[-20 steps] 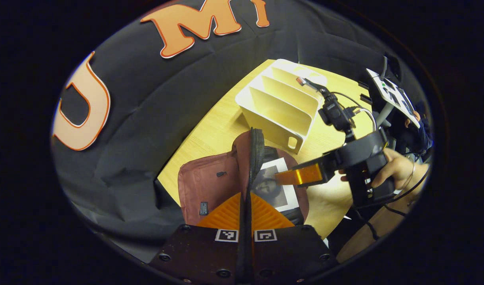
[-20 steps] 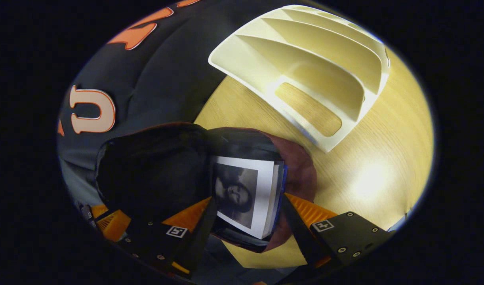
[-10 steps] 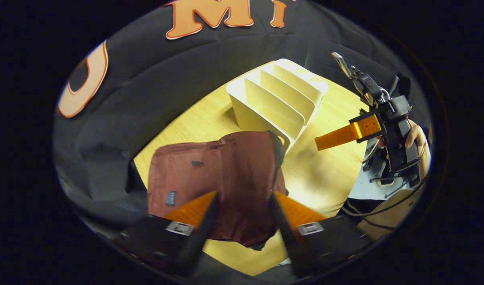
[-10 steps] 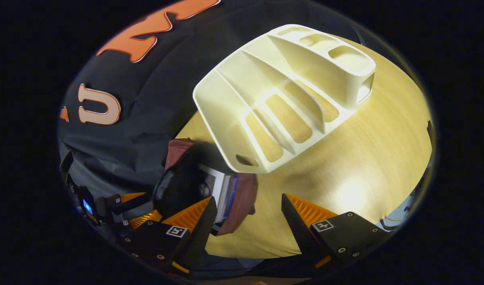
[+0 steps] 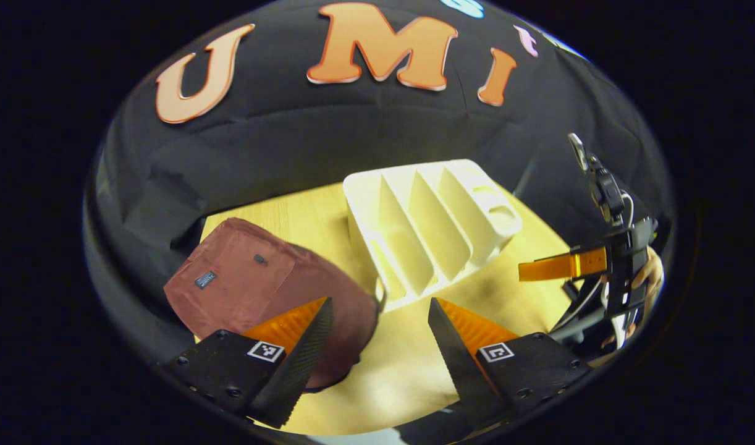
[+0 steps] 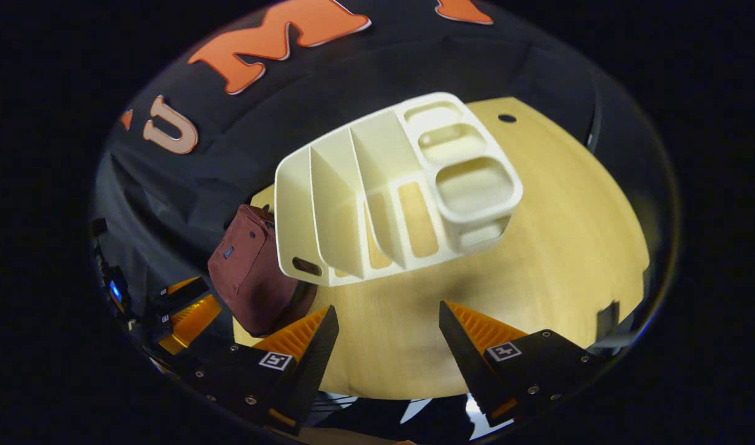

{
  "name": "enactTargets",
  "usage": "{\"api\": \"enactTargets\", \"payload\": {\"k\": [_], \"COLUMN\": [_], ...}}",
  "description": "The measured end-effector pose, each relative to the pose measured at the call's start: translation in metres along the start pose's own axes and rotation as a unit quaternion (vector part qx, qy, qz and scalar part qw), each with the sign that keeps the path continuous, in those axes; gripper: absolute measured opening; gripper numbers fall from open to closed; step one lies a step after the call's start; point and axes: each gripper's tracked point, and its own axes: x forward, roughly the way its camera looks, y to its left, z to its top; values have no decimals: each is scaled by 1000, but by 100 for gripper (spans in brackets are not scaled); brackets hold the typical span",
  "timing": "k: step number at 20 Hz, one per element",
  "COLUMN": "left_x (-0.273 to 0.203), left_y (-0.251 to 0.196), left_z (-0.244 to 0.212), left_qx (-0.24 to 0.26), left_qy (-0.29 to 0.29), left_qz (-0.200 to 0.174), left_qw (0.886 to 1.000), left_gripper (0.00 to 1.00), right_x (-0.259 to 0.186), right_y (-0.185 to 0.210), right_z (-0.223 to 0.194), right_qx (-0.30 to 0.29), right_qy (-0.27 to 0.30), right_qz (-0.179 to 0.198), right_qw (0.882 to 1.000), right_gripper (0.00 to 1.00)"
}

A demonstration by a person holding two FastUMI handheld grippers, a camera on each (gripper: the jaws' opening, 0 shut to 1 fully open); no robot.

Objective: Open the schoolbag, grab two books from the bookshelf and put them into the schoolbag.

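My left gripper (image 5: 377, 346) hangs above the surface (image 5: 408, 371) with its fingers (image 5: 303, 346) spread wide and nothing between them. In the left gripper view the schoolbag (image 5: 260, 290) lies on the surface at about 9 o'clock from the gap between my fingers, its dark red cloth closed over, and the lower edge of it sits behind my left-hand finger. No books can be made out on it or beside it. The bookshelf (image 5: 427, 228), a pale plastic rack with upright dividers, stands at 12 o'clock, just beside the schoolbag; whether the two touch I cannot tell. Its slots hold nothing. My right gripper (image 6: 387, 352) also stands wide open and holds nothing. In the right gripper view the bookshelf (image 6: 396, 191) is at 12 o'clock, seen from above, with three rounded trays at its far end. The schoolbag (image 6: 248, 272) lies at 10 o'clock, partly behind the near corner of the bookshelf. In the left gripper view my right gripper (image 5: 563, 266) appears at 3 o'clock, held by a hand (image 5: 652, 278), well apart from the bookshelf.
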Motion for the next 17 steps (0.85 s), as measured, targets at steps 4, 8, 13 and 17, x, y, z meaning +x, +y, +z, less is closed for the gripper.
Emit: {"api": "enactTargets", "payload": {"k": [4, 8, 13, 17], "left_x": [-6, -1, -12, -29], "left_y": [-14, 5, 16, 8], "left_z": [14, 16, 30, 45], "left_qx": [-28, -25, -27, -24], "left_qy": [-99, -174, -246, -281], "left_qz": [25, 62, 102, 98], "left_qw": [994, 982, 964, 954], "left_gripper": [98, 98, 98, 97], "right_x": [-62, -92, -136, -153], "right_y": [-1, 14, 8, 8], "right_z": [70, 92, 114, 115], "right_qx": [-55, -65, -84, -116], "right_qy": [-141, -250, -357, -405], "right_qz": [29, 45, 46, 16], "right_qw": [988, 965, 929, 907], "right_gripper": [98, 97, 97, 97]}}
